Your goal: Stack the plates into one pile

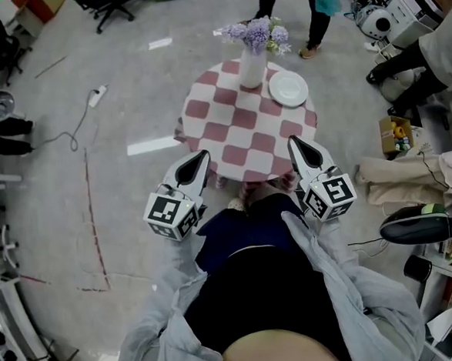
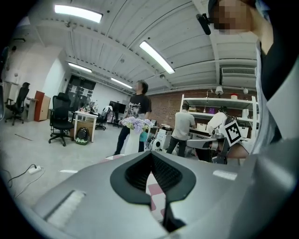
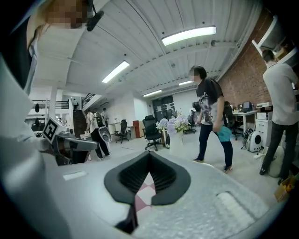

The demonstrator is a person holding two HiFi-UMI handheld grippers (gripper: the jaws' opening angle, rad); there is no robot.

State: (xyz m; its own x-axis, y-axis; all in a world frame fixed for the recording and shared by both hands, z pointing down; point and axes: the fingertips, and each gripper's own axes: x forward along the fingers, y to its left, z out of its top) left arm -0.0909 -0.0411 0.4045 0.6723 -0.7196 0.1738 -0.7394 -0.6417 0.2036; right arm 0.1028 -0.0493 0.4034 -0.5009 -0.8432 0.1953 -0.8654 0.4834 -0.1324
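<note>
Right gripper (image 1: 296,143) closed; plates (image 1: 289,89) apparently head-view-only.

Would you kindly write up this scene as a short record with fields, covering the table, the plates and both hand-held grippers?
table: round, red-and-white checked cloth
plates: white, in one spot on the table's far right; count unclear
vase: white, upright, purple flowers, just left of the plates
left hand-held gripper: jaws together, empty, over the table's near edge
right hand-held gripper: jaws together, empty, apart from the plates
</note>
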